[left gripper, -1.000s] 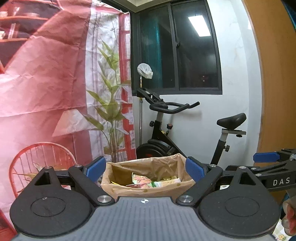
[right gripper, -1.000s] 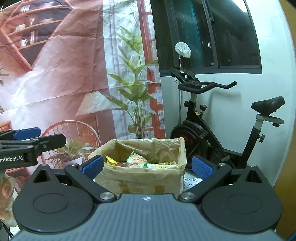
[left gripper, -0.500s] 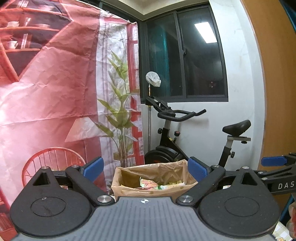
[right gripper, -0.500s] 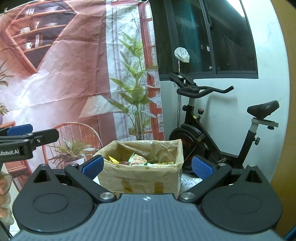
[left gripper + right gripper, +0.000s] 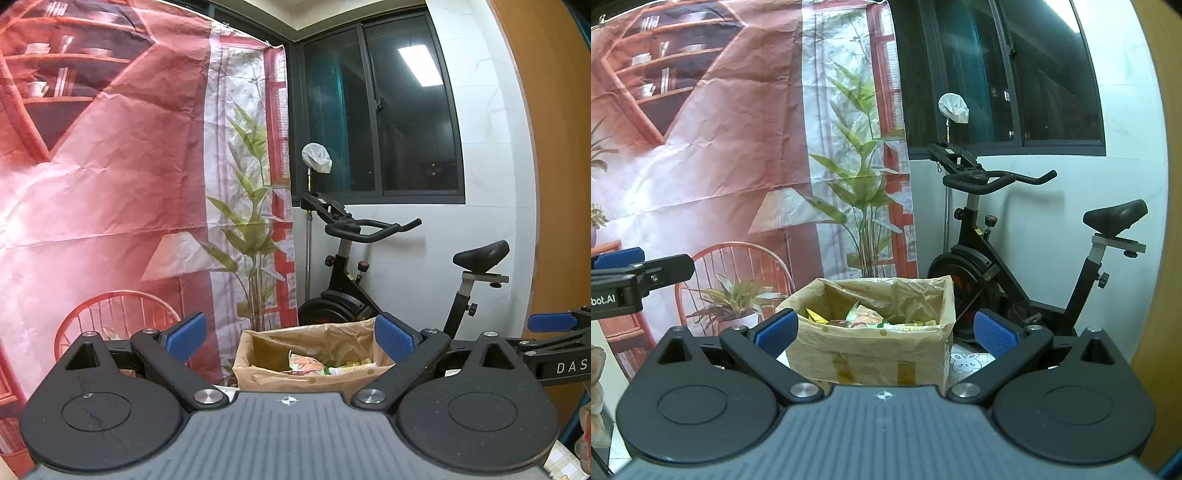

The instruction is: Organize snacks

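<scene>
The left gripper (image 5: 288,338) stands spread wide with nothing between its blue pads (image 5: 186,336). The right gripper (image 5: 884,332) is likewise spread and empty, level with the left one. Ahead of both sits a box (image 5: 871,354), lined with a bag and taped on the front; snacks (image 5: 864,315) lie inside it, seen between each pair of pads. Behind the box stand an exercise bike (image 5: 993,254) and a printed backdrop (image 5: 110,184), beside a dark window (image 5: 380,122).

The box's (image 5: 314,373) base is hidden behind the left tool's body. Snacks (image 5: 864,317) inside are half covered by its wall; labels cannot be read.
</scene>
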The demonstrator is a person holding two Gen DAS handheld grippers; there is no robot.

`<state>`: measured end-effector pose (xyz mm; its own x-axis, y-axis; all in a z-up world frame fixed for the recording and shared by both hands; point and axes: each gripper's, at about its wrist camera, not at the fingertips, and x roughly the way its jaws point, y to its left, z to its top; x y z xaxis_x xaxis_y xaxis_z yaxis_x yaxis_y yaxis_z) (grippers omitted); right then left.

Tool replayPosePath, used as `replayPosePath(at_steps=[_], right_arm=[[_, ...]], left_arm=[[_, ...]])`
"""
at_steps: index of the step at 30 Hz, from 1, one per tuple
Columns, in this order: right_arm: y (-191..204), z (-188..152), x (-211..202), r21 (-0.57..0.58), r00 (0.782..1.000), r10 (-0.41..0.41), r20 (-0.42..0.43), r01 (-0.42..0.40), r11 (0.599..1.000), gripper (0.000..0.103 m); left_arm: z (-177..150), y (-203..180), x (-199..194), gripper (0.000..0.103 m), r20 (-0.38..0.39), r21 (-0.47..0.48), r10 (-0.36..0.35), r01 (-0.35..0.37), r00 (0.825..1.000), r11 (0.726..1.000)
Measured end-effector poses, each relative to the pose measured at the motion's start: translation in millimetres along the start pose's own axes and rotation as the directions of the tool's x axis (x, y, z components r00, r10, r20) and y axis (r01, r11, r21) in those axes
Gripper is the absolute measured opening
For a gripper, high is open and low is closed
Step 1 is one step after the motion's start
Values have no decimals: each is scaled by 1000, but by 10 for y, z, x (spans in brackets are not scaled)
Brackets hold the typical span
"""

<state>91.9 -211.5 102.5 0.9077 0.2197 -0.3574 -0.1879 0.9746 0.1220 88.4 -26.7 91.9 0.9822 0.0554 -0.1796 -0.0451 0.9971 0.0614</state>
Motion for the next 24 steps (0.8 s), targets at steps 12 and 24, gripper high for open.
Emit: replayPosePath(at_steps=[12,24], right_arm=[[29,-5,13,-13,1000,3,-3,-3,1000,103],[66,-24,26,-25,1000,5,-9,-5,1000,103]], left_arm=[[-4,44,-16,98,3,-17,16,-15,1000,1000],[-13,42,-59,98,4,-40,31,-31,1000,999]])
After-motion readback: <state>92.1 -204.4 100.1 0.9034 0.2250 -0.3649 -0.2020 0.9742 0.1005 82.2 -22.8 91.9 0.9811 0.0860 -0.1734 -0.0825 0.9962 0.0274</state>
